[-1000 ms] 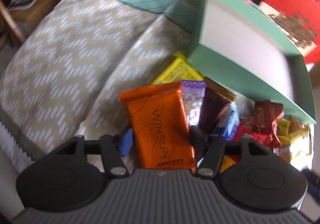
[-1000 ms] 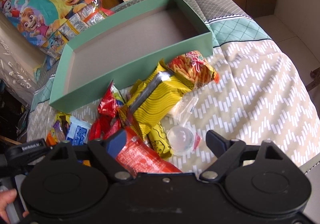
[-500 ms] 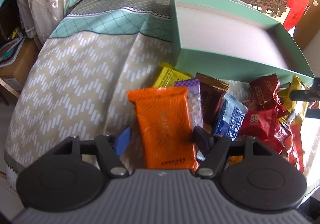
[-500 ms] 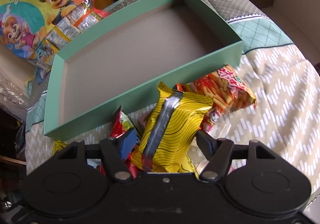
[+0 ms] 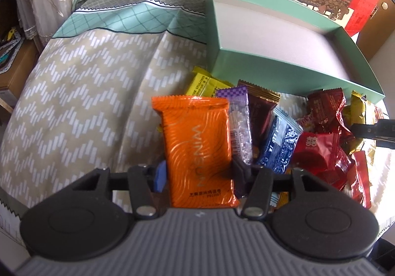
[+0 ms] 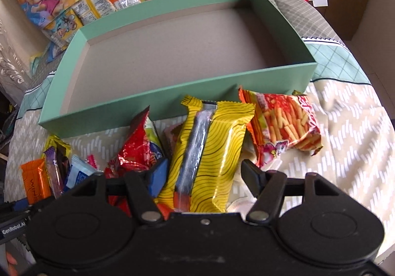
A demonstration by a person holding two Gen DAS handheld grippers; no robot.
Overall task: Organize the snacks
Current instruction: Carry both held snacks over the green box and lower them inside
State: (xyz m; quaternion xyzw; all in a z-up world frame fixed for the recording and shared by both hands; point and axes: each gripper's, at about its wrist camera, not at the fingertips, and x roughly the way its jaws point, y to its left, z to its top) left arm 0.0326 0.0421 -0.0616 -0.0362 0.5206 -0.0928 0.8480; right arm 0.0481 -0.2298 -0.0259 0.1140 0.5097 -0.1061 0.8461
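Snacks: one orange packet (image 5: 197, 150), one yellow packet (image 6: 209, 152).

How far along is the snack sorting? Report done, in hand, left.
Done: nothing; the green box is empty. In hand: left gripper closing on the orange packet; right gripper closing around the yellow packet, not yet pinched. Left: the whole pile of snacks in front of the box.

The striped yellow foil packet (image 6: 209, 152), earlier lying ahead beside the right gripper (image 6: 205, 174), is now bracketed by its closing jaws.
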